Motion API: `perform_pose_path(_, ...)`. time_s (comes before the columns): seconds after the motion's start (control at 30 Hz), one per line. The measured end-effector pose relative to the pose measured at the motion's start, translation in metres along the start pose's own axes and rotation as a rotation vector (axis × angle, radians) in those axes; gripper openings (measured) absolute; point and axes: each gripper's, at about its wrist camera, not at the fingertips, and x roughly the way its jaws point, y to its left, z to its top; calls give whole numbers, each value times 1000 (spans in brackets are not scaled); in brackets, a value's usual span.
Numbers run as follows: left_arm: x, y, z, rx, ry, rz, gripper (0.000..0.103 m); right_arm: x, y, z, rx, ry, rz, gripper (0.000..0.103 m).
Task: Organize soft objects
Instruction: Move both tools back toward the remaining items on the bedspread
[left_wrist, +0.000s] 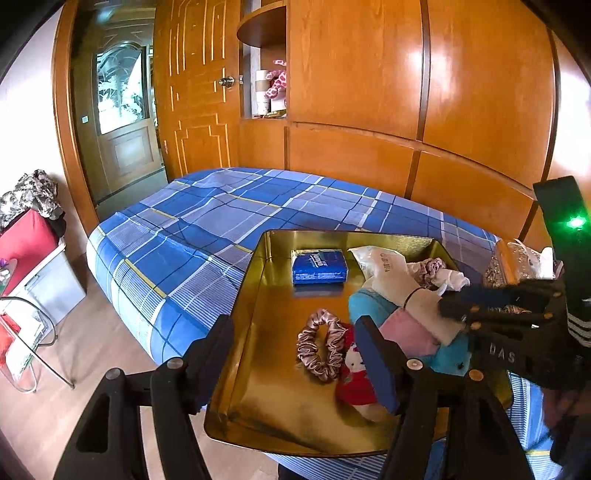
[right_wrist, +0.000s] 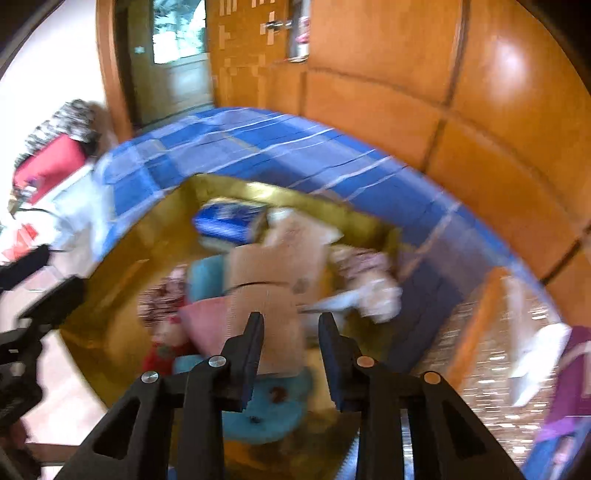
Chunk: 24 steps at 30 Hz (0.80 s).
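While the left tongs (left_wrist: 295, 365) stand wide apart with nothing between them, one finger hangs outside the near-left rim of the gold tray (left_wrist: 258, 280) and the other over the red doll (left_wrist: 356, 373) inside it. The right tongs (left_wrist: 452, 308) reach in from the right edge, their jaws drawn close together at the cream pouch (left_wrist: 424, 306); the blur of the right wrist view hides whether they pinch it.

Just beside the doll lies a pink satin scrunchie (left_wrist: 319, 345), and a teal plush (left_wrist: 364, 306) with a pink cloth (left_wrist: 406, 332) sits under the pouch. Farther in, a blue tissue pack (left_wrist: 319, 266) rests near the tray's back wall, with a white packet (left_wrist: 376, 258) and a second scrunchie (left_wrist: 432, 271) to its right.

Bare gold floor shows along the tray's left and near sides. Beyond, the blue plaid bed (left_wrist: 207, 218) stretches flat to the wooden wardrobe (left_wrist: 369, 92).
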Motion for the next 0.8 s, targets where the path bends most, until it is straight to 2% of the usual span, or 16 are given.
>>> perform_pose_path(0.03,-1,0,0,1,-1,-1,68,-2,-2,0,6,-6,-18,30)
perform_pose_path(0.2,-4,-4,1,10,-12,-9,69,-17,-12,-3,39,-39,17,32)
perform_pose_path(0.53,-18,-22,1,64,-47,-51,69,-63,-23,-19,51,-128,32,35)
perform_pose_path(0.8,-32,-43,0,118,-73,-103,69,-104,-64,-34,116,-212,3,36)
